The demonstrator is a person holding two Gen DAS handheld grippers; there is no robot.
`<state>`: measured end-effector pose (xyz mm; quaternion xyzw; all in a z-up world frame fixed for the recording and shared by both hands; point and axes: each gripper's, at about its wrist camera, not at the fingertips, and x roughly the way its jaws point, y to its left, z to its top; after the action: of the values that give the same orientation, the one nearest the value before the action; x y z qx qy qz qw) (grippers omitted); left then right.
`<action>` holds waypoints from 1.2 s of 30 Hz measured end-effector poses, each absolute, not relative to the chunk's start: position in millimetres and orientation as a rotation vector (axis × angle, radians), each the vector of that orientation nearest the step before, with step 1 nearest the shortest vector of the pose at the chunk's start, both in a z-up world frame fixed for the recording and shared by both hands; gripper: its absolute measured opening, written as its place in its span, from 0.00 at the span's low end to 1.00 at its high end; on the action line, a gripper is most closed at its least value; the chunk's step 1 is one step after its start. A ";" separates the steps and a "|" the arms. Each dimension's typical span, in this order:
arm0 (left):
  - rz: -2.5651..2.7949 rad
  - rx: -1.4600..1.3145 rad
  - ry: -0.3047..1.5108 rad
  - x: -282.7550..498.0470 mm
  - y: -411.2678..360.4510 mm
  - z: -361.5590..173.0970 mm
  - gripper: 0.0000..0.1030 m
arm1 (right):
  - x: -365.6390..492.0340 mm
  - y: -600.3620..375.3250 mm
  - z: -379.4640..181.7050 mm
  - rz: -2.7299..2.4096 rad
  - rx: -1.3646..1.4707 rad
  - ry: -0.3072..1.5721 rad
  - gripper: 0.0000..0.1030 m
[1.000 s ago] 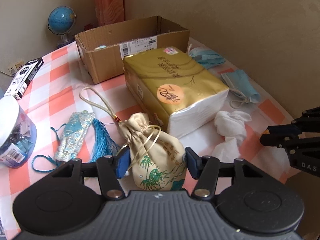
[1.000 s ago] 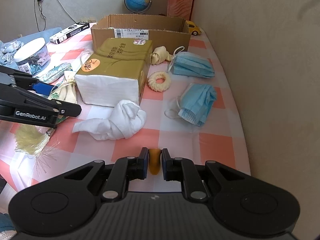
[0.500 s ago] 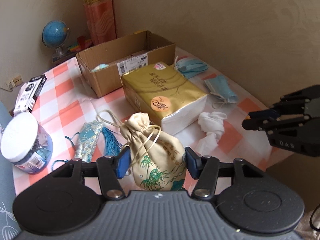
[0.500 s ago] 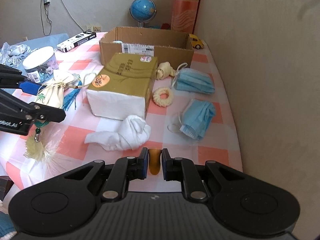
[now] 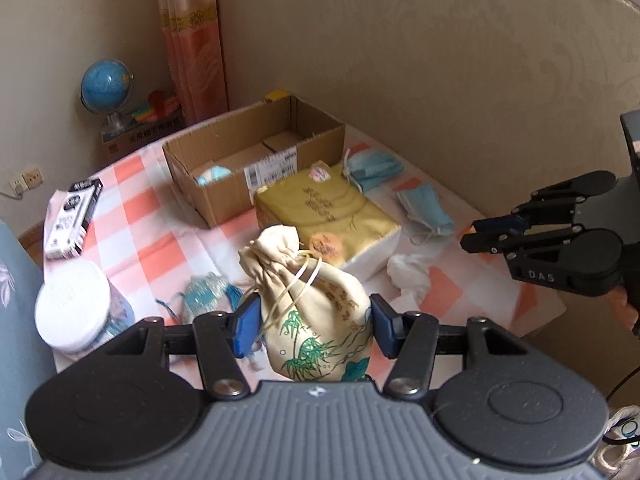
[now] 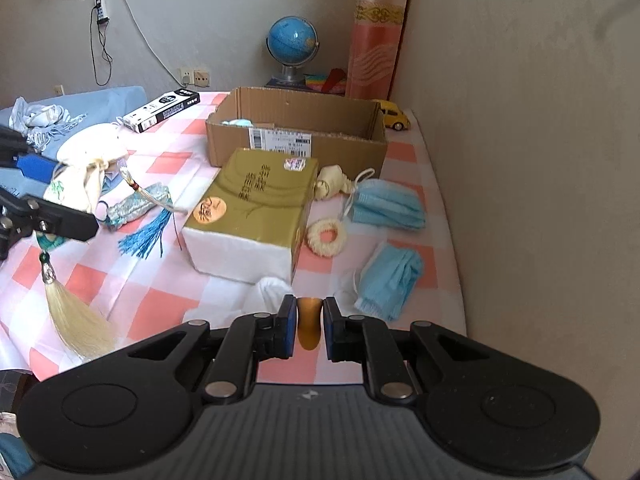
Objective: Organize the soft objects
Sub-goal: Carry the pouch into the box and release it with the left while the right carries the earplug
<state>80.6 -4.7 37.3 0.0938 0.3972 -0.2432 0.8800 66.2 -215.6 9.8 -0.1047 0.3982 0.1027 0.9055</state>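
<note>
My left gripper point(image 5: 314, 326) is shut on a cream drawstring pouch point(image 5: 316, 320) with green bamboo print, held well above the table. Its pale tassel point(image 6: 76, 320) hangs below it in the right wrist view. My right gripper point(image 6: 310, 330) is nearly closed, with a small orange thing point(image 6: 309, 326) between its pads; what it is I cannot tell. An open cardboard box point(image 5: 256, 160) stands at the back of the checked table point(image 5: 140, 216) with a pale blue item inside. Blue face masks point(image 6: 390, 208), a white cloth point(image 5: 408, 272) and a blue embroidered sachet point(image 6: 136, 206) lie on the table.
A gold tissue pack point(image 6: 256, 212) sits mid-table before the box. A white-lidded jar point(image 5: 76, 312), a black and white carton point(image 5: 72, 216), a cream scrunchie point(image 6: 327, 237) and a small cream pouch point(image 6: 332, 188) lie around. A globe point(image 6: 292, 46), toy car point(image 6: 394, 114) and wall stand behind and right.
My left gripper has risen and pulled back with the pouch, lifting it clear of the table. My right gripper has also risen and drawn back, still nearly closed.
</note>
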 end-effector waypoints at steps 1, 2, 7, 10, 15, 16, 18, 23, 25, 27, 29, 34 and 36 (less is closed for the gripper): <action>-0.506 0.200 0.821 82.1 -4.5 40.0 0.54 | 67.2 -215.5 11.4 0.212 -0.216 0.819 0.16; -0.505 0.203 0.815 84.5 -4.2 43.0 0.54 | 68.9 -215.4 12.9 0.213 -0.216 0.816 0.16; -0.504 0.205 0.805 100.1 -3.8 54.3 0.54 | 77.0 -213.9 20.0 0.229 -0.211 0.802 0.16; -0.496 0.226 0.791 110.1 -6.4 60.2 0.54 | 81.7 -212.5 22.8 0.239 -0.211 0.794 0.16; -0.504 0.274 0.752 136.2 -14.0 75.0 0.54 | 91.4 -209.9 26.3 0.253 -0.213 0.780 0.16; -0.502 0.286 0.740 143.2 -16.2 78.7 0.54 | 92.8 -209.5 26.8 0.255 -0.214 0.777 0.16; -0.494 0.307 0.714 160.3 -21.6 86.4 0.54 | 95.4 -209.4 27.9 0.258 -0.211 0.771 0.16; -0.500 0.347 0.686 210.0 -42.1 95.2 0.54 | 103.1 -212.2 27.2 0.257 -0.200 0.770 0.16; -0.503 0.368 0.679 229.0 -50.8 95.8 0.54 | 107.0 -214.2 26.5 0.254 -0.192 0.772 0.16; -0.508 0.388 0.677 248.8 -59.4 95.3 0.54 | 111.4 -216.5 25.8 0.249 -0.185 0.774 0.16; -0.503 0.406 0.674 264.8 -68.2 94.7 0.54 | 115.9 -219.0 25.2 0.244 -0.178 0.776 0.16; -0.499 0.457 0.651 299.2 -86.3 97.1 0.54 | 128.4 -225.6 22.5 0.233 -0.165 0.785 0.16; -0.498 0.477 0.638 310.0 -92.6 97.0 0.54 | 132.4 -227.5 21.3 0.228 -0.161 0.791 0.16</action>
<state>310.0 -92.6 97.0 0.2296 0.3076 -0.2399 0.8917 132.4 -227.5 21.3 -0.0782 0.3838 0.1105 0.9134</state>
